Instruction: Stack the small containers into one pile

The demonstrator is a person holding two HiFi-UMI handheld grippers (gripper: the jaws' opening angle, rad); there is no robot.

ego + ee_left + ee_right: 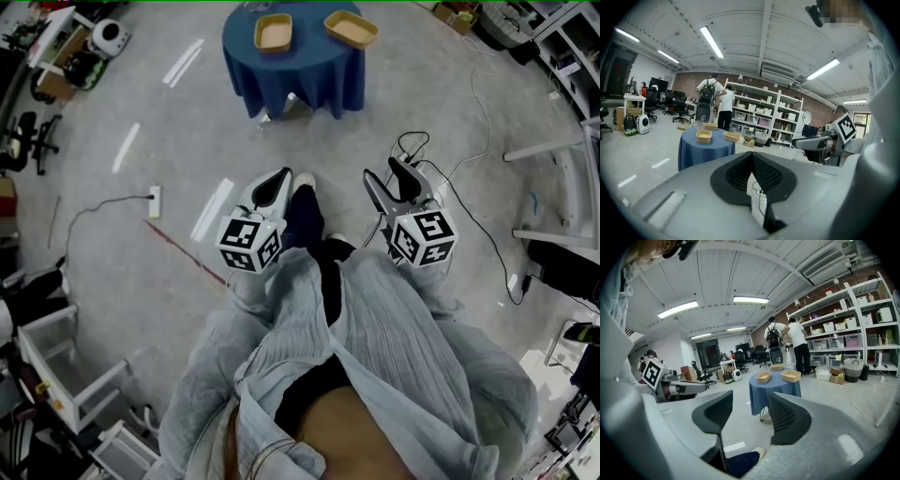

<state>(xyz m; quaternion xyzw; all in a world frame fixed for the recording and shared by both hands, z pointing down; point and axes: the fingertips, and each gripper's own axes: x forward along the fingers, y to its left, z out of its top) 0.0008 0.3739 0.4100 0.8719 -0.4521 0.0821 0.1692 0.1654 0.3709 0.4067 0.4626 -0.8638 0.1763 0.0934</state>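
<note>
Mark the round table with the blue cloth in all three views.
Head view: the round table with the blue cloth is at top centre, against the upper edge.
Left gripper view: table left of centre, above the closed jaws.
Right gripper view: table at centre, above the gap between the jaws.
Shared landmark: tan shallow containers on its top.

Head view: on the person's head, facing steeply down; blue-draped table (292,70) distant ahead.
Left gripper view: on left gripper (751,154), facing roughly level toward the table, far off.
Right gripper view: on right gripper (751,398), likewise.
Shared: table and tan containers (275,33), in all views.
</note>
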